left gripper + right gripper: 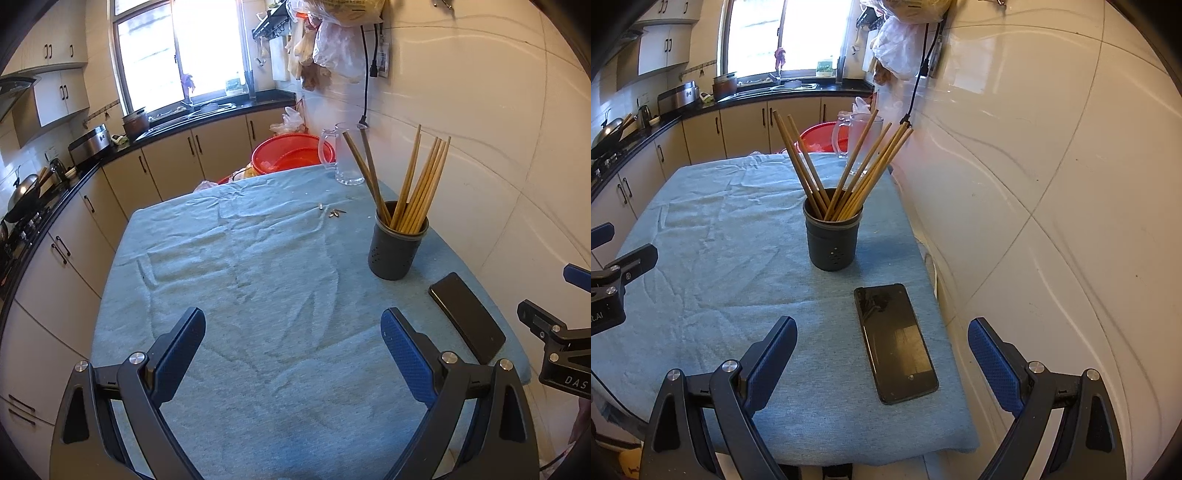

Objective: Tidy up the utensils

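A dark grey holder (397, 245) stands on the blue cloth at the right, with several wooden chopsticks (421, 184) upright in it. The right wrist view shows the same holder (833, 240) and chopsticks (849, 166) straight ahead. My left gripper (293, 339) is open and empty above the bare cloth, well short and left of the holder. My right gripper (882, 349) is open and empty, near the table's front edge, with a black phone (895, 341) lying between its fingers' line of sight.
The phone (467, 317) lies near the table's right edge by the tiled wall (1052, 184). A clear glass mug (341, 155) stands at the far end. Small metal bits (334, 212) lie mid-table. A red basin (291, 153) sits beyond the table; kitchen counters (74, 177) run left.
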A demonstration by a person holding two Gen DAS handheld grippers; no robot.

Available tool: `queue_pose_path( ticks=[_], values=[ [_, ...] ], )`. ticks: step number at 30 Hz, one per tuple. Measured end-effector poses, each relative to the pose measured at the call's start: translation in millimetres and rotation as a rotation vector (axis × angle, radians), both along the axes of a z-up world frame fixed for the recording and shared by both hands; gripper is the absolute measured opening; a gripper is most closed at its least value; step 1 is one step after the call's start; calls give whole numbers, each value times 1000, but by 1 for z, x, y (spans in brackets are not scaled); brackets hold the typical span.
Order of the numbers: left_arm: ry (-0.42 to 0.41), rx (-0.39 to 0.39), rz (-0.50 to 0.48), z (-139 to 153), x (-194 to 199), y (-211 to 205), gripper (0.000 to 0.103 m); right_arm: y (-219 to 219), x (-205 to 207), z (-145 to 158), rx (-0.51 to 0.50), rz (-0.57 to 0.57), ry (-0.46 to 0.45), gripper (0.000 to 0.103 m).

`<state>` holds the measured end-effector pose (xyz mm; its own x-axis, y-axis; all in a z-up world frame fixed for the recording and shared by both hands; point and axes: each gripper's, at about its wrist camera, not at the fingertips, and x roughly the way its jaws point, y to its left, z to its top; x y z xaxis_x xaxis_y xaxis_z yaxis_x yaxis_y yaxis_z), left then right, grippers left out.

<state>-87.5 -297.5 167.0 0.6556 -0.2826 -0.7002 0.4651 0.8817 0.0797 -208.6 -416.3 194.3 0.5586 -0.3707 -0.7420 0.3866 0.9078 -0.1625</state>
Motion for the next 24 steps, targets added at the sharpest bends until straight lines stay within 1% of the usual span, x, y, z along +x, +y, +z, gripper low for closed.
queue_pose_path(
  ticks=[16,24],
  values=[
    [4,-2,1,1,0,-1,95,-2,2,-1,-3,2,2,96],
    [13,-11,17,0,1,1,95,1,2,-1,-4,7,6,96]
  ],
)
